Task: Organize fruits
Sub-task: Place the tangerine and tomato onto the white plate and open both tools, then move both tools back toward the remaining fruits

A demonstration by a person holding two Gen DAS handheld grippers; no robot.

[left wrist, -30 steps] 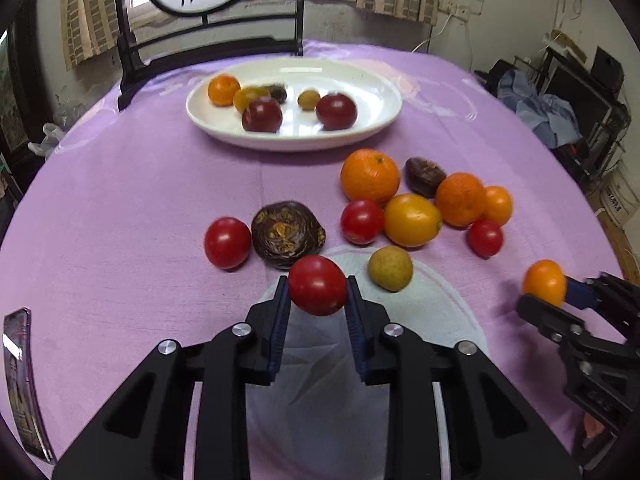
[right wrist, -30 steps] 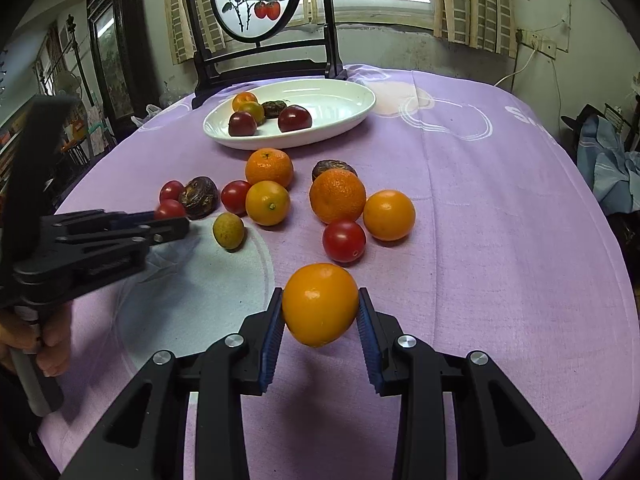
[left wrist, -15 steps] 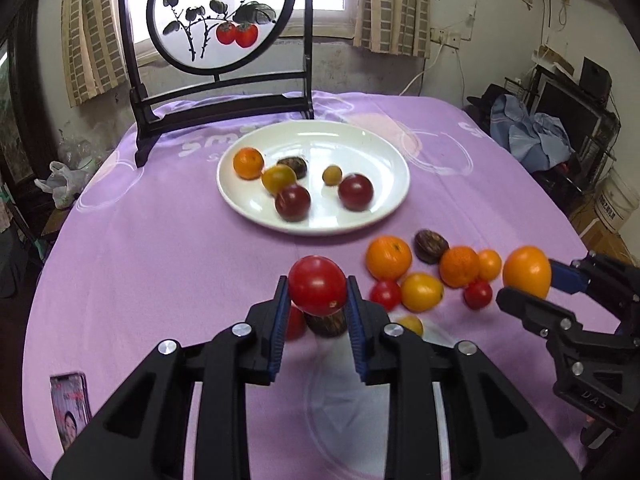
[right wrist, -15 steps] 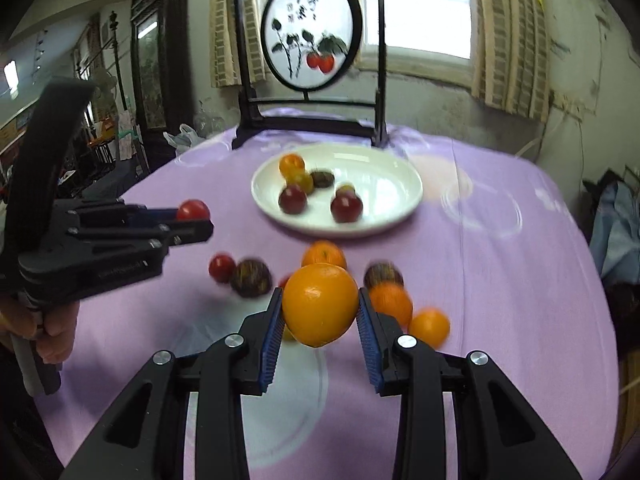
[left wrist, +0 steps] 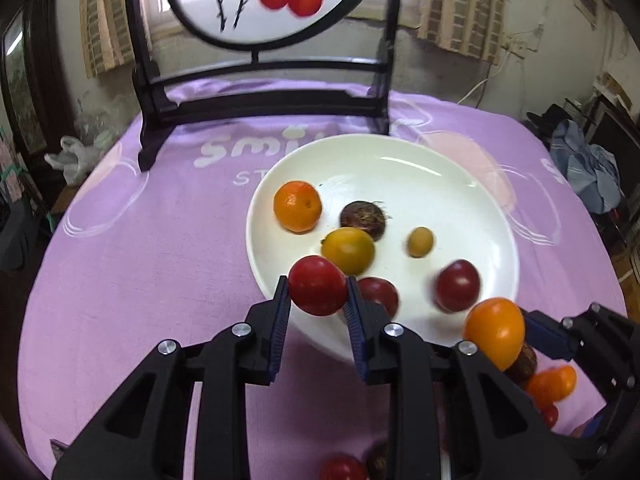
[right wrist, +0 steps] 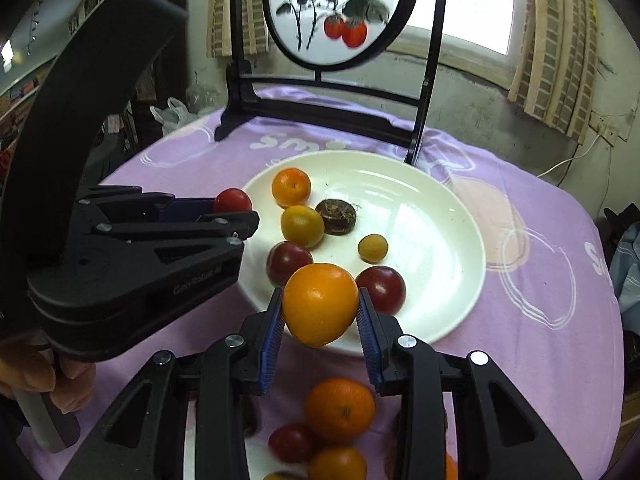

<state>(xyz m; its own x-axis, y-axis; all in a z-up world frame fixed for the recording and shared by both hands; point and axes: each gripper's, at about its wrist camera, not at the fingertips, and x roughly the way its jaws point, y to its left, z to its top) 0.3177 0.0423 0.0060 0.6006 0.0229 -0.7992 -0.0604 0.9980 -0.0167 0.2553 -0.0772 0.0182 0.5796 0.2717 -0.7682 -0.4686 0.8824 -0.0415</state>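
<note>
My left gripper (left wrist: pixel 317 302) clamps a red tomato (left wrist: pixel 317 285) over the near-left rim of the white plate (left wrist: pixel 460 168). My right gripper (right wrist: pixel 320 312) grips an orange fruit (right wrist: pixel 320 303) above the near rim. The plate's far right half lies bare.

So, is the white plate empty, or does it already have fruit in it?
Not empty. Six fruits lie in the white plate: an orange, a yellow one, a brown one, a small green one and two dark red ones.
</note>
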